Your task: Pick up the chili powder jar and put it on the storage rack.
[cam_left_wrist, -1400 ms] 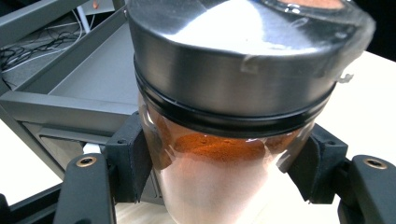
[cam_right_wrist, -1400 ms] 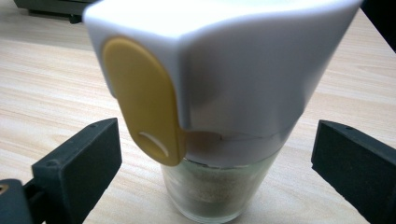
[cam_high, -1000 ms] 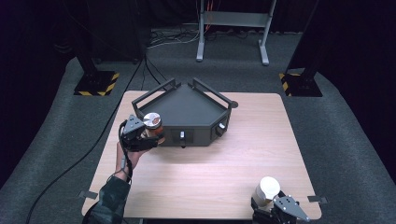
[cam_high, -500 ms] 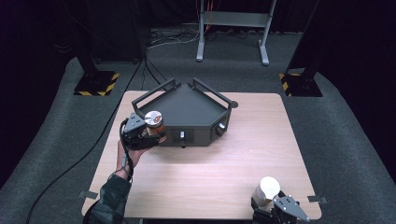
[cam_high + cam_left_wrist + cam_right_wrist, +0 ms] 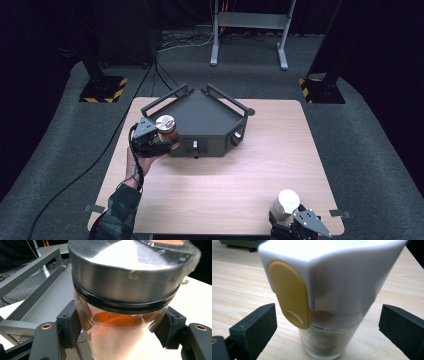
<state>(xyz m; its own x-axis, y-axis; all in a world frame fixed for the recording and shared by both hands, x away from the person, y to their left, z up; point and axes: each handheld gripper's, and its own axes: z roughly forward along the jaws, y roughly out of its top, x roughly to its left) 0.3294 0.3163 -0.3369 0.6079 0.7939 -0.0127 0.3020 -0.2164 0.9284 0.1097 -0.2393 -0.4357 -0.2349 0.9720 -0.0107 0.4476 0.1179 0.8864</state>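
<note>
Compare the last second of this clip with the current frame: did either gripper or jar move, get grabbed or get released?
Nothing visibly changed. The left gripper stays shut on the spice jar beside the dark tray, and the right gripper stays open around the white-capped shaker, which stands on the table.

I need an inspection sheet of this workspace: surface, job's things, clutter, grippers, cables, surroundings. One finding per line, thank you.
Surface: light wooden table, dry and unmarked.
Job's things: glass jar of orange powder with a metal lid, held at the left end of a dark angled rack; white-capped shaker with a yellow flap, standing near the table's front right corner.
Clutter: nothing seen.
Grippers: left gripper shut on the jar; right gripper open, pads apart from the shaker on both sides.
Cables: black cables run over the floor left of the table.
Surroundings: grey carpet, metal stand, two striped bases.
</note>
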